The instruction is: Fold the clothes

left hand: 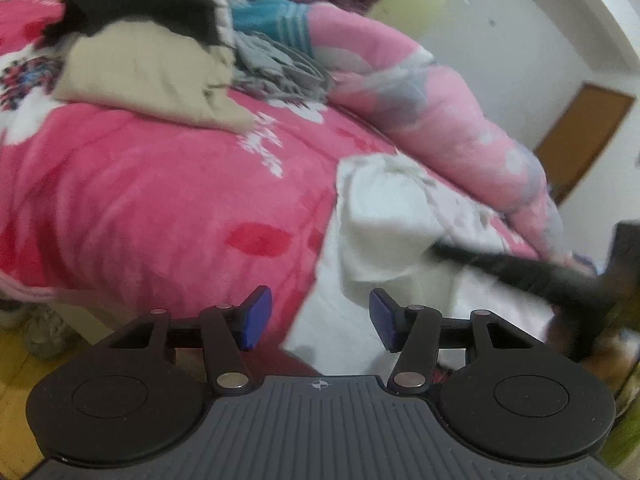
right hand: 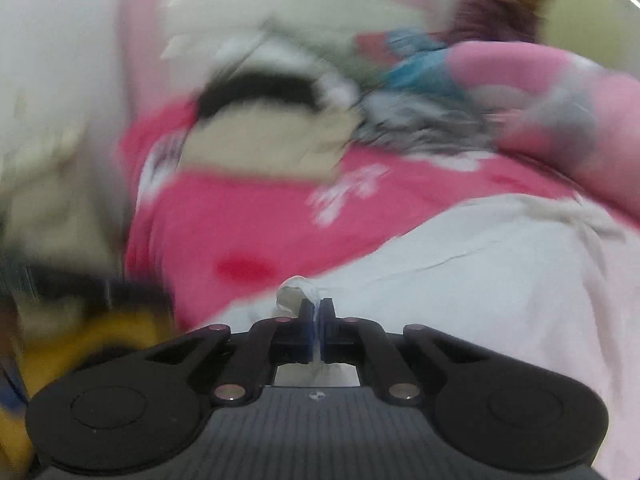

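- Nearest in the right wrist view, we see the right gripper [right hand: 317,320] clenched, its blue pads [right hand: 307,330] pressed together on a thin fold of the white garment [right hand: 480,280]; a small bunched tip of that cloth pokes up just beyond the fingertips.
- In the left wrist view we note the left gripper [left hand: 320,318] released, its two blue pads [left hand: 256,316] standing apart with nothing pinched between them. They hover over the near edge of the white garment [left hand: 384,236] and the bed cover beside it; we cannot tell whether they touch the cloth.
- The white garment lies spread on the pink floral blanket [left hand: 140,200] at the near right part of the bed, one fold of it raised in a soft hump.
- To the right of that hump, a dark blurred shape [left hand: 540,276] crosses over the garment; we cannot tell from this view what it is.
- Farther back on the blanket lies a beige garment [left hand: 160,80] with a black piece [left hand: 140,12] on top.
- Just right of it we record a crumpled grey garment [left hand: 280,68] and, behind that, a teal striped one [left hand: 272,20].
- A rolled pale pink quilt [left hand: 440,112] runs along the far right side of the bed.
- Beyond it are a white wall and a brown door [left hand: 584,136].
- The right wrist view is heavily blurred on its left side.
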A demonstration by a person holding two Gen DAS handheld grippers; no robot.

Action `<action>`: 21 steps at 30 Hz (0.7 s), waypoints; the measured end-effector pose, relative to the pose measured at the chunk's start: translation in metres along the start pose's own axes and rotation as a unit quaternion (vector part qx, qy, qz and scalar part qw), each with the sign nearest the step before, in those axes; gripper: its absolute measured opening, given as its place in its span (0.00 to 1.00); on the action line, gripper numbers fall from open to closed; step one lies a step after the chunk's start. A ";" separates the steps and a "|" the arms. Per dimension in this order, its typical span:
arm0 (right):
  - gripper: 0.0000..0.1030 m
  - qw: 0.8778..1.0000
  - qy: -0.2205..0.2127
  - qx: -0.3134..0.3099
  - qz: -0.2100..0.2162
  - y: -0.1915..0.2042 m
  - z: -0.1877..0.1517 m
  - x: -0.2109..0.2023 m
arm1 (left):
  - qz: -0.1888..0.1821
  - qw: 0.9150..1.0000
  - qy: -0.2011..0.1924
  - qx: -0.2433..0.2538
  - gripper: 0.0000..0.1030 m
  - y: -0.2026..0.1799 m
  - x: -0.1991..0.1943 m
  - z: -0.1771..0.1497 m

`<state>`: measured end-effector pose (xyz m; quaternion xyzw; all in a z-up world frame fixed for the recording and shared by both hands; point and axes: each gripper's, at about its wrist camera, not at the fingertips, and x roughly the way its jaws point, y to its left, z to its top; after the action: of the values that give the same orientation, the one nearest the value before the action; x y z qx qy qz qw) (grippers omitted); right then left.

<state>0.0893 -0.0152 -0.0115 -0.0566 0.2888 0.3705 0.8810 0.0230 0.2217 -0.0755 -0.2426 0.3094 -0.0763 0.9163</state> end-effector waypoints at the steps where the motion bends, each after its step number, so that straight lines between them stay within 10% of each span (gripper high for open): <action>1: 0.01 0.999 -0.020 0.037 -0.004 -0.012 0.002 -0.014 | 0.003 1.000 0.002 0.013 0.54 -0.003 0.004 -0.001; 5: 0.01 0.975 -0.099 0.198 -0.024 -0.069 -0.012 -0.072 | 0.012 0.998 0.008 0.055 0.55 -0.016 0.018 -0.005; 10: 0.01 0.913 -0.149 0.375 -0.059 -0.138 -0.071 -0.109 | 0.041 0.994 0.014 0.102 0.53 -0.031 0.033 -0.011; 13: 0.01 0.884 -0.133 0.442 -0.065 -0.163 -0.110 -0.107 | 0.072 0.990 0.023 0.118 0.33 -0.037 0.041 -0.014; 15: 0.01 0.878 -0.128 0.456 -0.066 -0.168 -0.125 -0.107 | 0.090 0.989 0.026 0.118 0.10 -0.039 0.045 -0.016; 21: 0.01 0.880 -0.130 0.453 -0.056 -0.175 -0.131 -0.109 | 0.121 0.988 -0.022 0.095 0.00 -0.043 0.032 0.008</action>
<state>0.0873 -0.2499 -0.0794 0.3816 0.3042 0.1534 0.8592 0.0537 0.1783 -0.0651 -0.1168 0.3076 0.0109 0.9443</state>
